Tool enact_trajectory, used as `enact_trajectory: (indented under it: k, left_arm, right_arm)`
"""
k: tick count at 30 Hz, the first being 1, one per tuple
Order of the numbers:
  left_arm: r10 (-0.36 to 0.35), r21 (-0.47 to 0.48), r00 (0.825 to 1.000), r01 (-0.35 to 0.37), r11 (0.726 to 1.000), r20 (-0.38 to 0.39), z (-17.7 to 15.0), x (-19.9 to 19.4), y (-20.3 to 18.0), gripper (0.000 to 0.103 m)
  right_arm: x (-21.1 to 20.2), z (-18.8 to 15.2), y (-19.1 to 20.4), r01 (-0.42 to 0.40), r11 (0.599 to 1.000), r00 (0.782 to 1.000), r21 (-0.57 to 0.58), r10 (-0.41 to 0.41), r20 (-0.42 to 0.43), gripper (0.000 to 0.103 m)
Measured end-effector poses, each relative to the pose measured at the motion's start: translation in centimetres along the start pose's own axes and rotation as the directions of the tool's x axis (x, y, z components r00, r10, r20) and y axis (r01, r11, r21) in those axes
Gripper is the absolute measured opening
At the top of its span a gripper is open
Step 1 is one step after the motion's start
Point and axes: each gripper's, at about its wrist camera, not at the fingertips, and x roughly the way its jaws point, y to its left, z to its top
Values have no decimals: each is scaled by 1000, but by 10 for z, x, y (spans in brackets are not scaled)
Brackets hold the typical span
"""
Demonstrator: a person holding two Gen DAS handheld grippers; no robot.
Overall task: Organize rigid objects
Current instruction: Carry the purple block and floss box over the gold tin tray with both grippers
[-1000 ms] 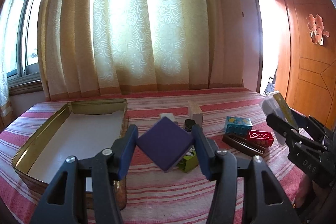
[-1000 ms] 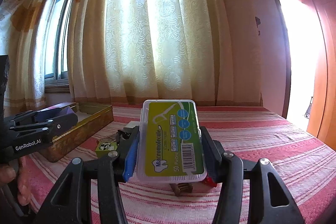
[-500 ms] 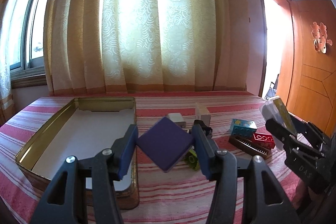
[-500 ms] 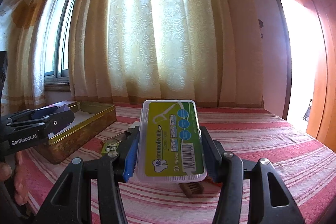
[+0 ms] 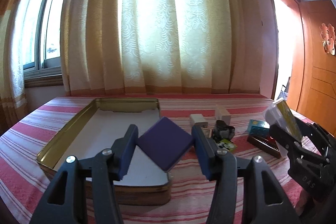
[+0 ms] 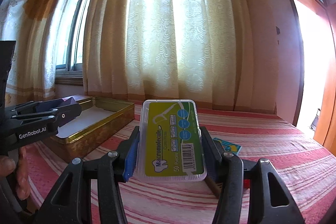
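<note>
Diagonally, purple box (image 5: 164, 143) pinched corner-to-corner, left gripper (image 5: 164, 149).

1. Through the left wrist camera we are looking forward along the left gripper (image 5: 164, 150), low above the striped bedspread (image 5: 210, 198), facing the curtain (image 5: 168, 24).
2. This view is sitting close over the near right corner of the gold tin (image 5: 69, 131); the window (image 5: 37, 35) is lying to its left.
3. Through the right wrist camera we are looking along the right gripper (image 6: 171, 148), facing the same curtain (image 6: 178, 35).
4. Both views are sharing the curtain, bedspread (image 6: 273, 140) and tin (image 6: 109, 119), and each is catching the other gripper at its edge.
</note>
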Motion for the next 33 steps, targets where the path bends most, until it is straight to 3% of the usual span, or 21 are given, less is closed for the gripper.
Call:
enact_trajectory:
  k: [12,33]
  left_arm:
    - [34,-55,999,-34,998,0,-2,-5,32,53]
    - [91,-72,996,-91,993,5,-6,-10,58,53]
  right_arm:
    - [10,3,40,-61,995,998,-77,60,-17,56]
    - [16,3,83,-141,980,990,-139,137,-35,56]
